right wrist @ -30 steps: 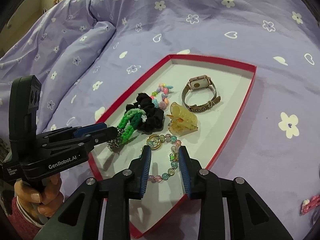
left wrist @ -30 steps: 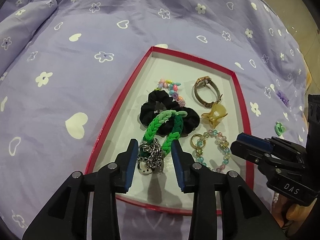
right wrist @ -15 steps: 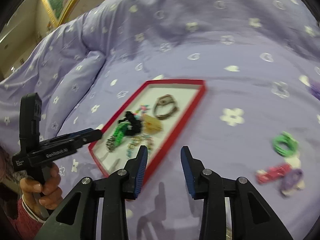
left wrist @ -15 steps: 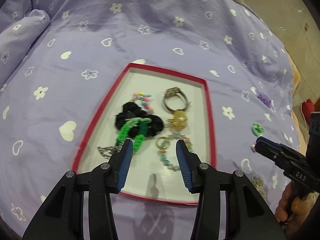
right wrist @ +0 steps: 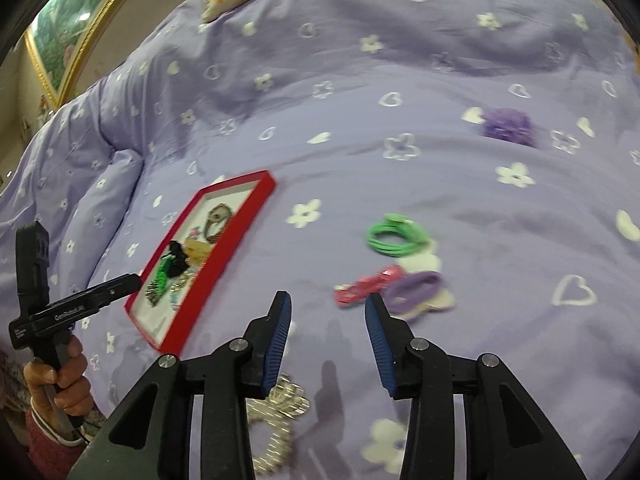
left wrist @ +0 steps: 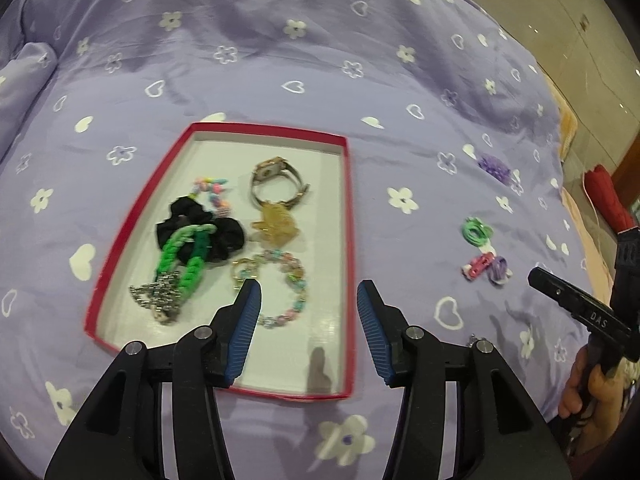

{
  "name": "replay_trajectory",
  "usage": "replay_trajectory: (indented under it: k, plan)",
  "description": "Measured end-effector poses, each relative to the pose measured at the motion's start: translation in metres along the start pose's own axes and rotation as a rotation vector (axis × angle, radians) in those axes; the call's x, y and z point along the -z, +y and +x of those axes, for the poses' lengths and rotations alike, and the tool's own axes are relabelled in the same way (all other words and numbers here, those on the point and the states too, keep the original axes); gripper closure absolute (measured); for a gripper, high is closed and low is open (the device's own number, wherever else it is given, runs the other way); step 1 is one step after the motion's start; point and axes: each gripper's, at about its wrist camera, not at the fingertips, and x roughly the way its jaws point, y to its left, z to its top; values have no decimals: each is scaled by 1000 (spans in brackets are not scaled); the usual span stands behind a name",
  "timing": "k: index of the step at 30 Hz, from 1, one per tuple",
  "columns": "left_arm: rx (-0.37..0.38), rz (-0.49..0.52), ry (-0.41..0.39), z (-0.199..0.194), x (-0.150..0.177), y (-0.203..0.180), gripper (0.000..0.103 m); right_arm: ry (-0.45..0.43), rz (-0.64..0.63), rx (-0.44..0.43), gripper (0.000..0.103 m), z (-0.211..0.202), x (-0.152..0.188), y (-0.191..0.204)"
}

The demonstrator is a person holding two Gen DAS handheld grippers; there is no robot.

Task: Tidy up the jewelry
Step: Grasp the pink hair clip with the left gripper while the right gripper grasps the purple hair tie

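A red-rimmed tray lies on the purple bedspread. It holds a watch, a black scrunchie, a green braided band, a silver chain, an amber claw clip and a bead bracelet. My left gripper is open and empty above the tray's near end. My right gripper is open and empty, right of the tray. Ahead of it lie green hair ties, a pink clip and a purple hair tie. A silver piece lies under its left finger.
A purple scrunchie lies farther back on the bedspread. The green ties and pink clip also show in the left wrist view. A folded quilt ridge rises at the left. Floor lies beyond the bed's right edge.
Both grippers pulled back from the tray and opened wider. The left let go of the silver chain, which now lies in the tray. The right swung right toward the loose hair ties.
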Motion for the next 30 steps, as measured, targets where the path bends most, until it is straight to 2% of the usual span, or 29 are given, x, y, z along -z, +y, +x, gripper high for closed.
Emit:
replay_trajectory:
  k: [15,19,30]
  plan:
    - [47,119,61,19,7,-57,54,8,49,36,59,-9,10,-37]
    - [54,147,74,26,6,-69,54,10,44,38,55,-5,7,-40]
    - [65,201,107,47,3,-97,54,42,46,38,55,21,-5,-54]
